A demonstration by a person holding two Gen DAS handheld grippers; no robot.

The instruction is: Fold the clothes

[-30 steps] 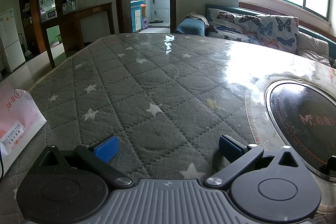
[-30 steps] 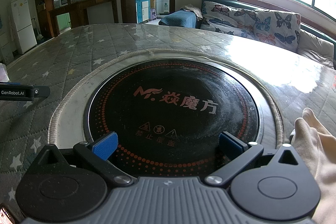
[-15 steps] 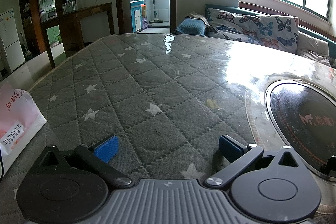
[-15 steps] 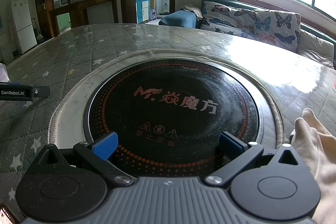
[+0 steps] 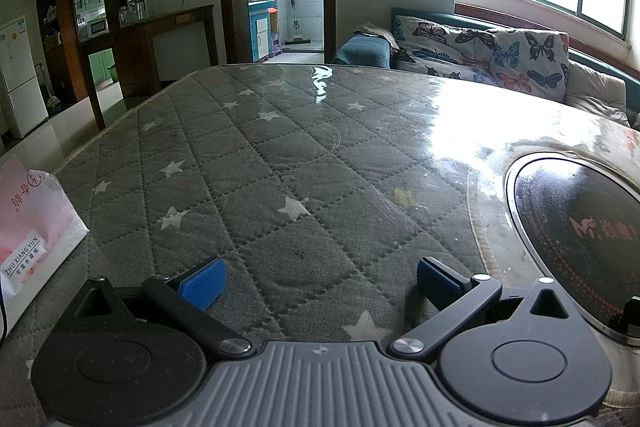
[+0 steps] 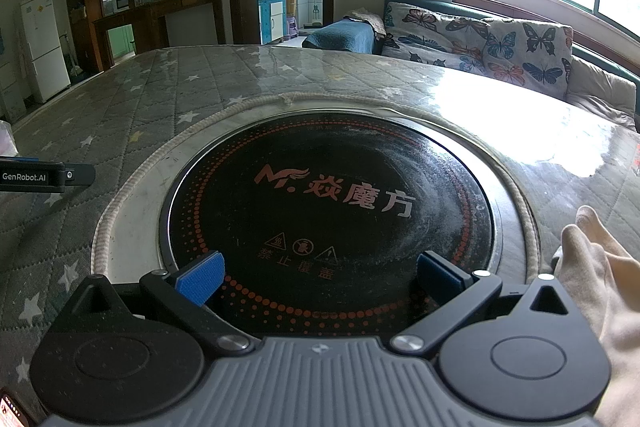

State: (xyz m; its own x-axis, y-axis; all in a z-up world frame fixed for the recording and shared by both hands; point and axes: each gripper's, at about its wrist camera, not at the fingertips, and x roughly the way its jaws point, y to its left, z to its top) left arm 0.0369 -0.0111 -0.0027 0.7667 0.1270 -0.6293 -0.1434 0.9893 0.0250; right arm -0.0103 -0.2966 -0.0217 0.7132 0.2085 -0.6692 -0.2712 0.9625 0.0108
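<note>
Cream garment (image 6: 600, 291) is seen bunched at the table's near right edge, just right of the right gripper (image 6: 320, 277), the nearer one, whose jaws are spread empty over the induction hob (image 6: 332, 211); the left gripper (image 5: 318, 277), likewise spread, is well apart.

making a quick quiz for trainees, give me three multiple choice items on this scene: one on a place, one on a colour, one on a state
1. Where does the cream garment lie?
A. right of the right tool
B. on the round cooktop
C. on the butterfly-print sofa

2. What colour are the tool pads?
A. red
B. blue
C. white

3. How does the left tool stand?
A. shut on cloth
B. shut, holding nothing
C. open, holding nothing

Answers: 1 A, the cloth shows at the right edge of the right wrist view. 2 B, both pads are blue. 3 C, bare star-quilted table cover shows between the fingers.
</note>
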